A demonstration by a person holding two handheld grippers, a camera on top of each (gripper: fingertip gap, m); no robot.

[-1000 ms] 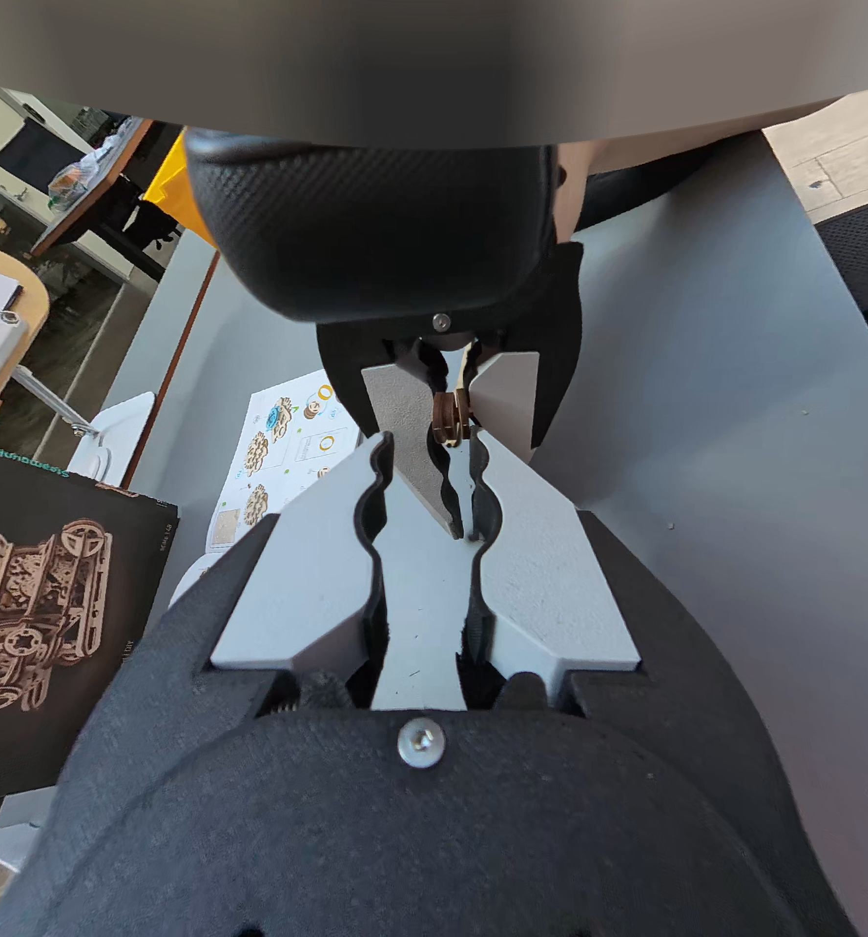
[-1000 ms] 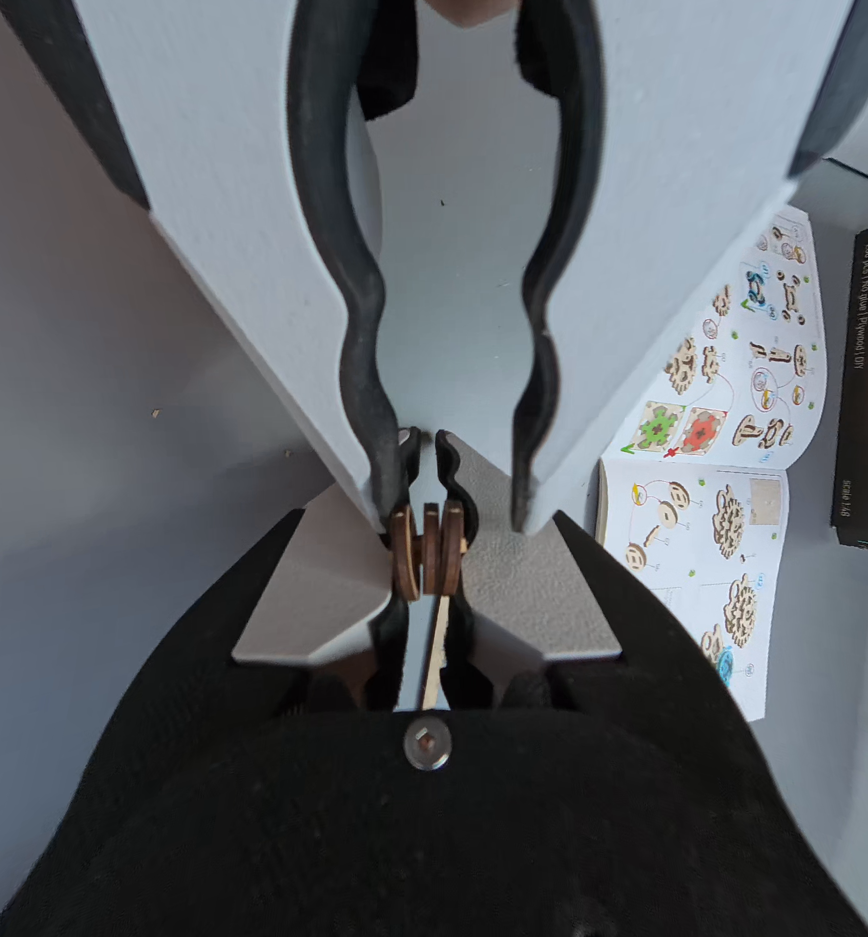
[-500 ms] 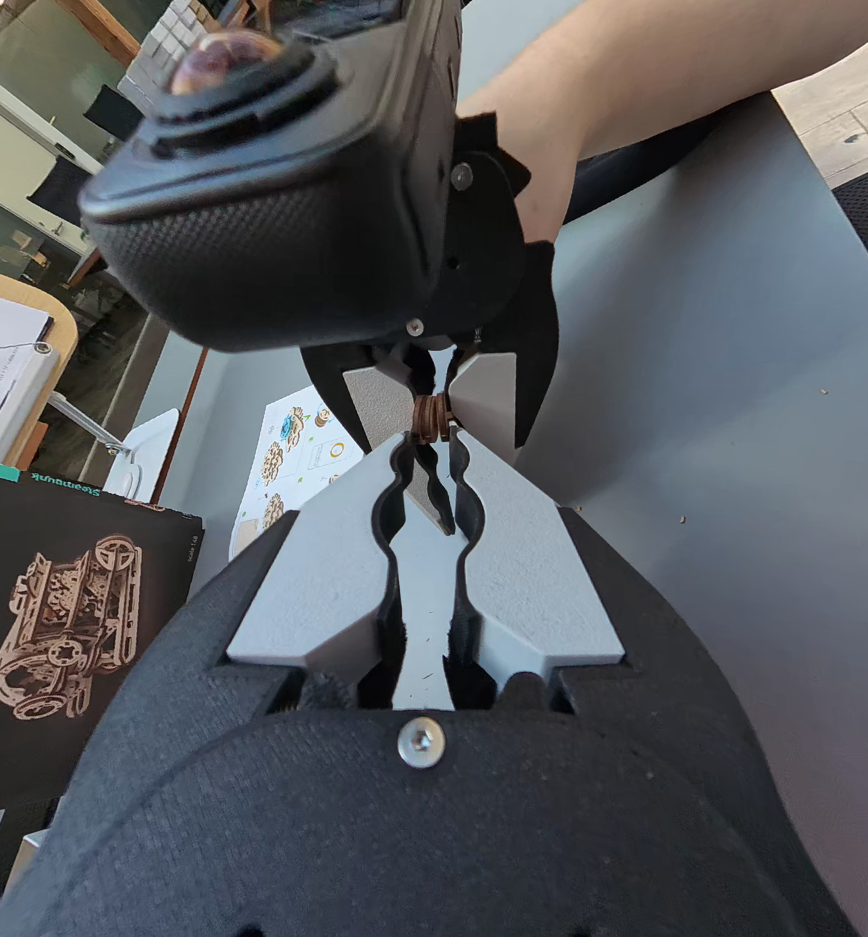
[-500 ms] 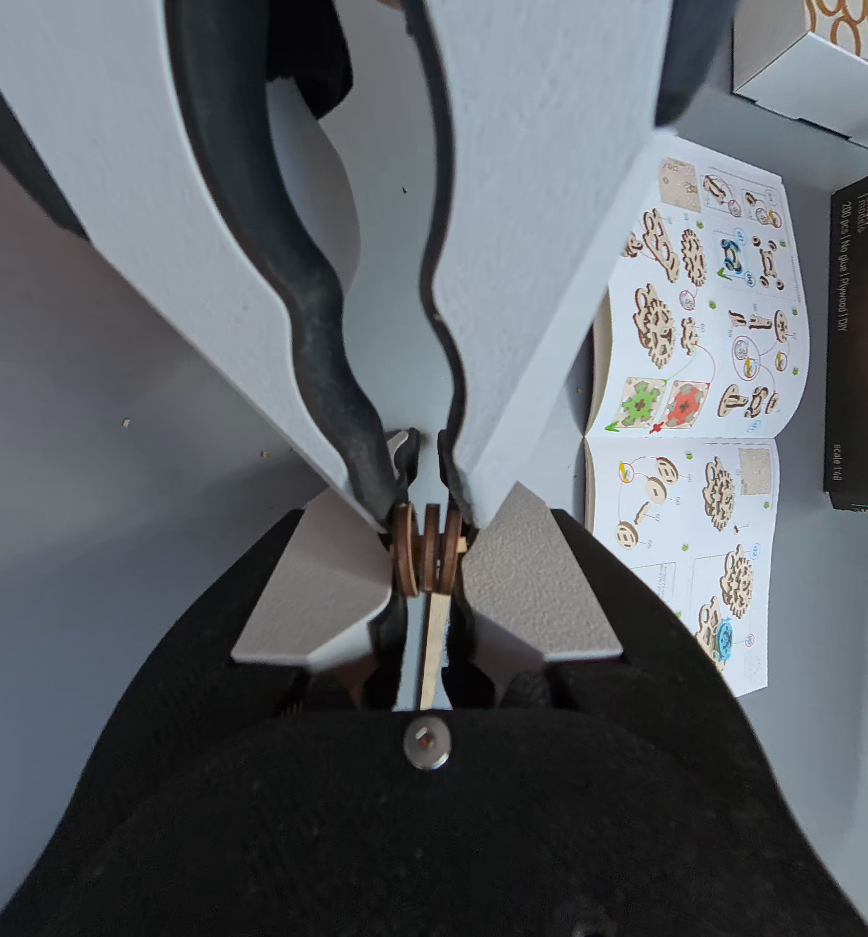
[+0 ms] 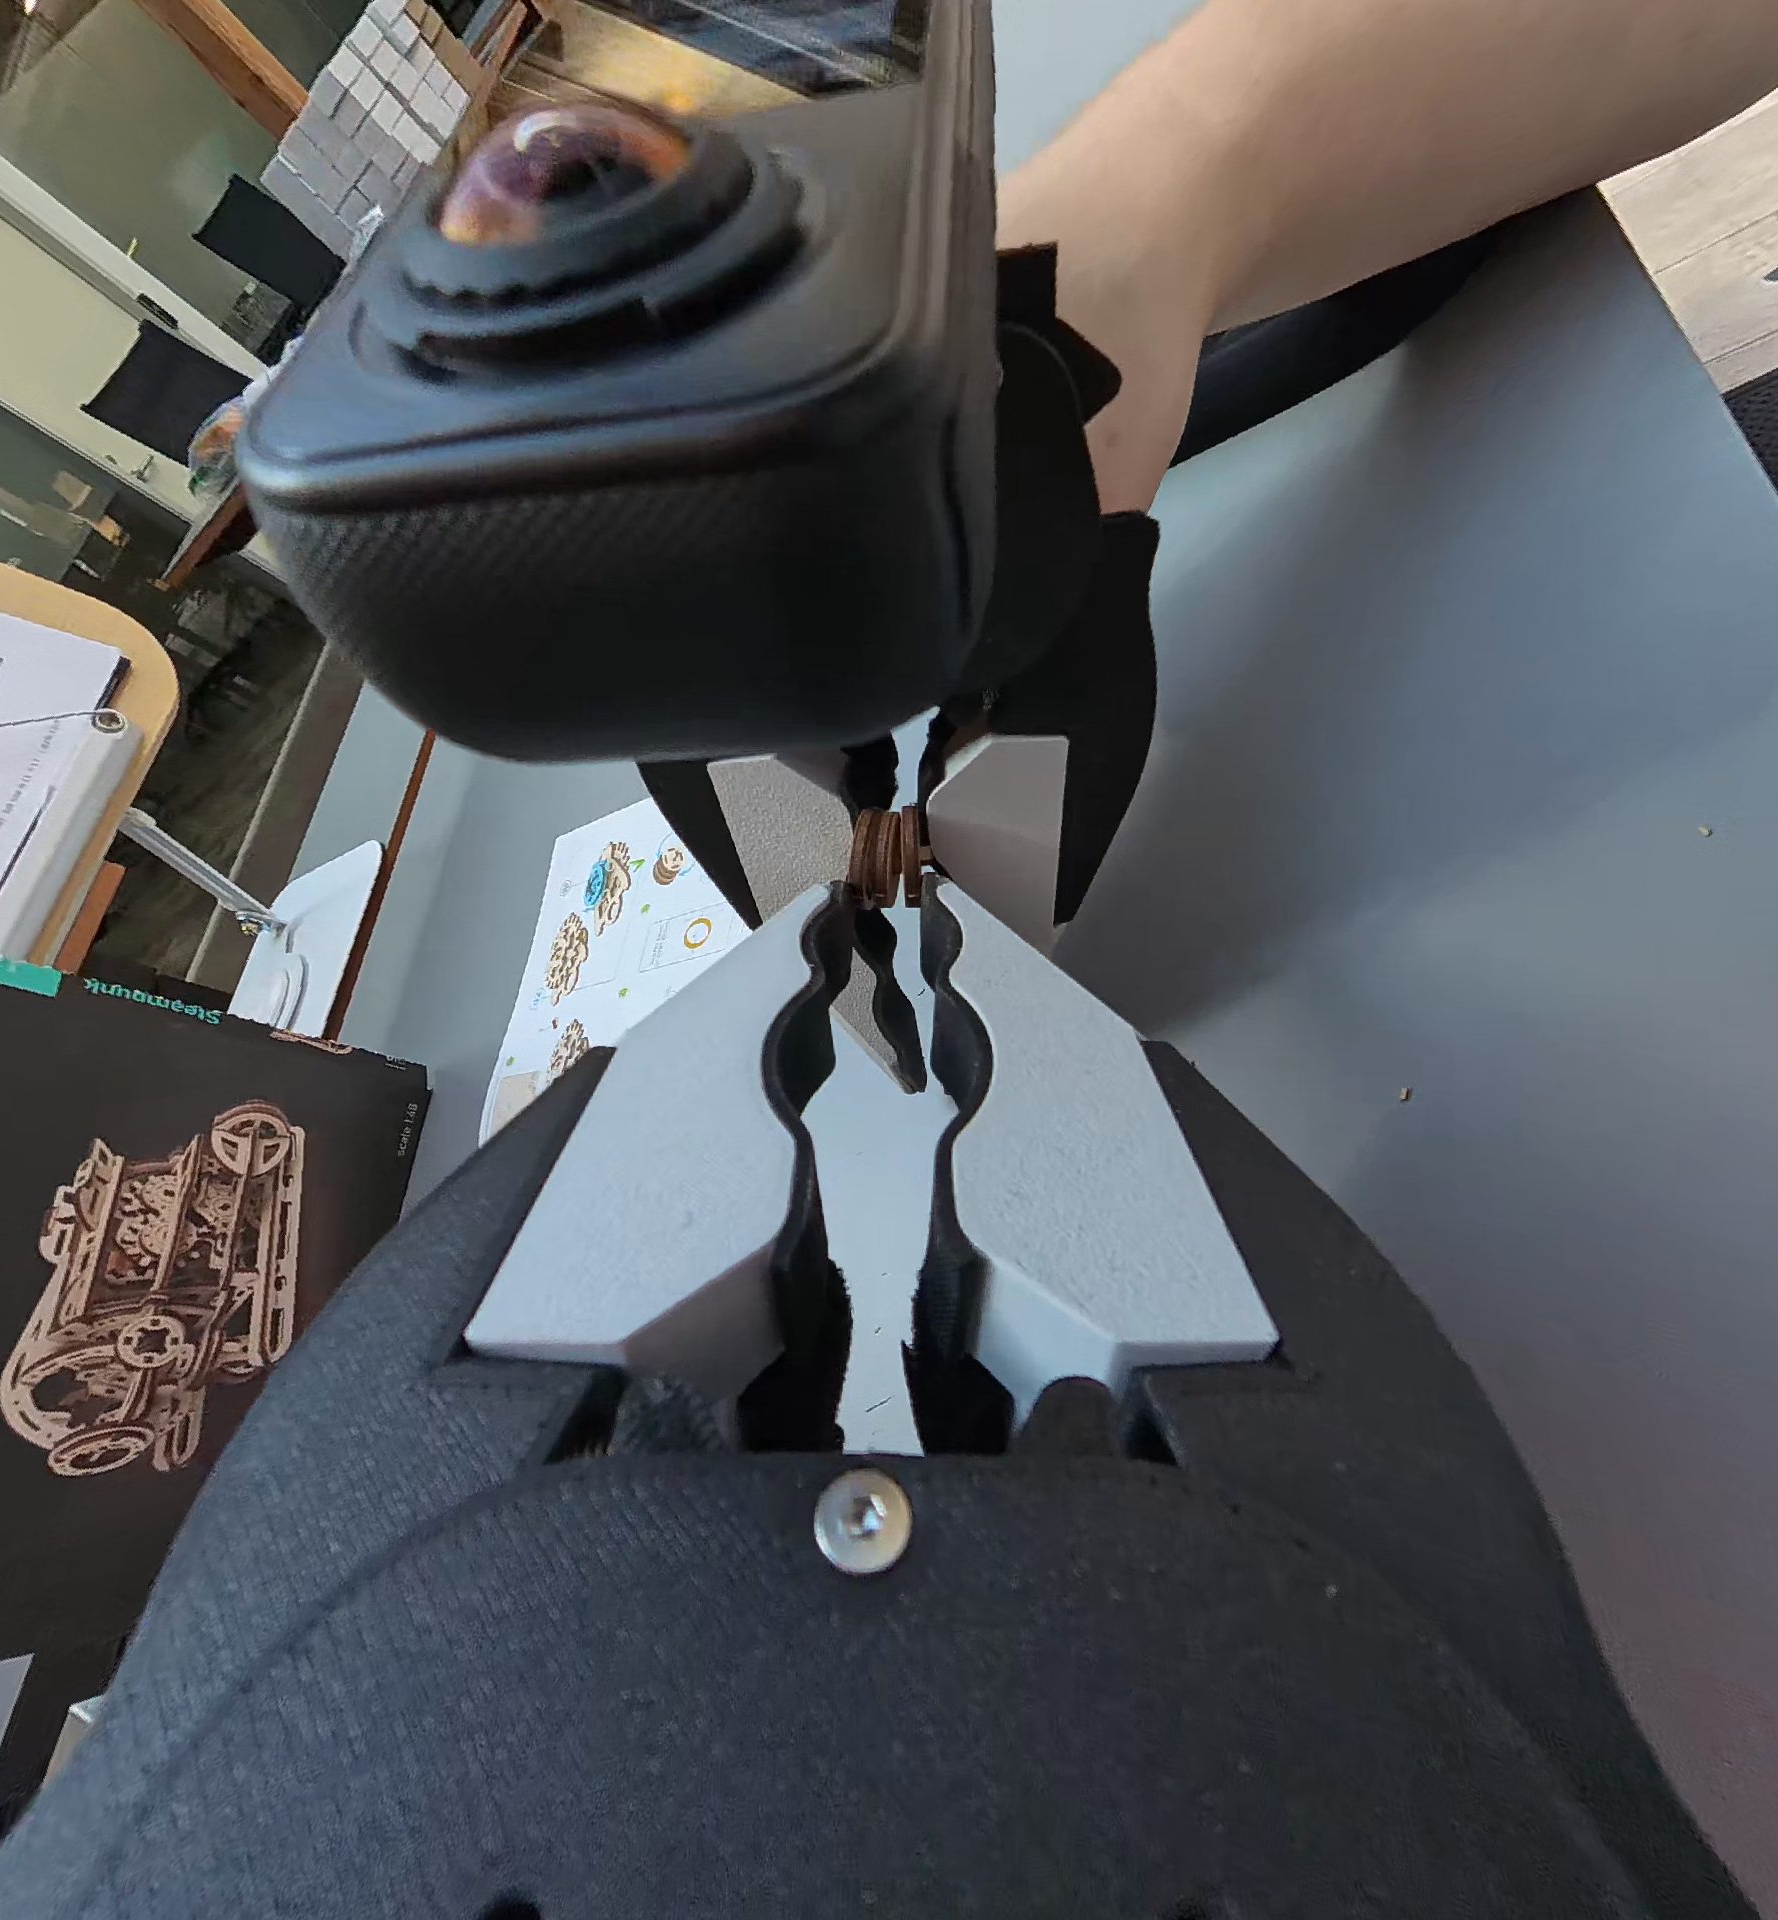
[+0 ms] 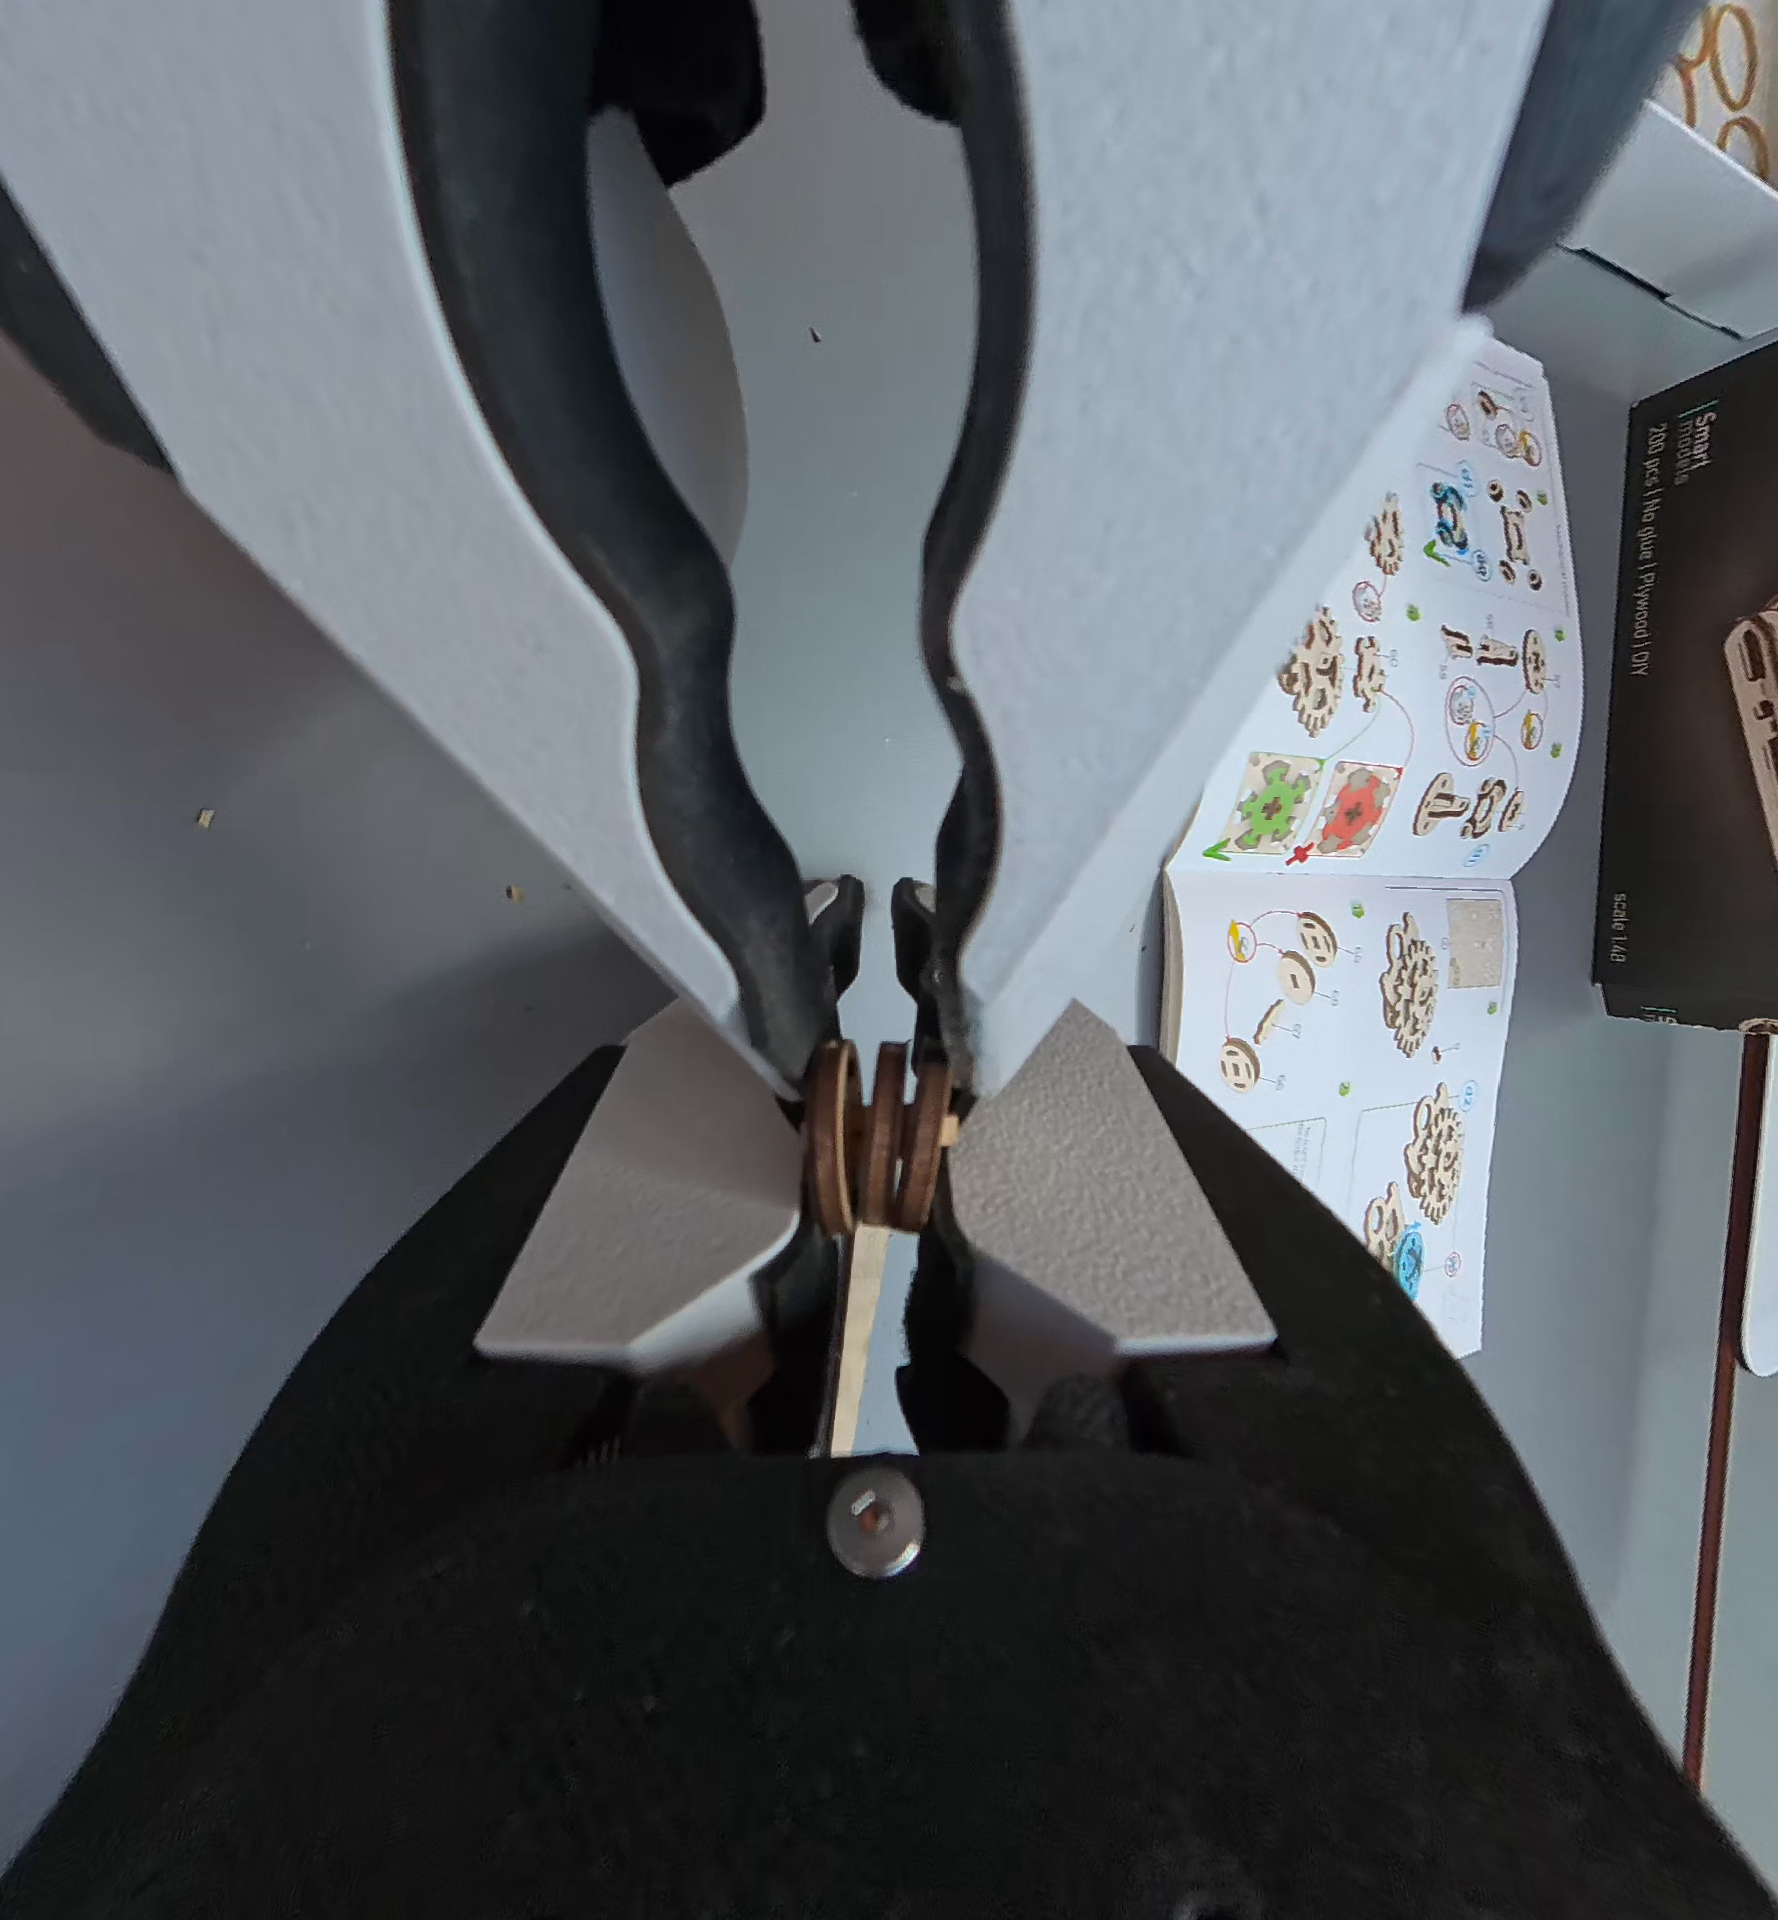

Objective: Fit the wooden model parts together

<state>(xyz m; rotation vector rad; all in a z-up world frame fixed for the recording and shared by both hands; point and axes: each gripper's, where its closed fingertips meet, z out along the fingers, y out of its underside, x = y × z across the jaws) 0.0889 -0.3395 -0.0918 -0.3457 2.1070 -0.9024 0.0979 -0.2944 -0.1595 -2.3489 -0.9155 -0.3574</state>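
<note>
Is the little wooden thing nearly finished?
Partly. Three wooden discs already sit on one shaft. The right gripper is shut on them, and the left gripper pinches their ends. The leftmost disc still stands apart, so pressing together remains.

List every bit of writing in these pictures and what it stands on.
Writing is not quoted; these bear it.
Black box: print on lid and side.
Open instruction booklet: step numbers, too small to read.
White sheet, far desk: blurred lines.
</note>
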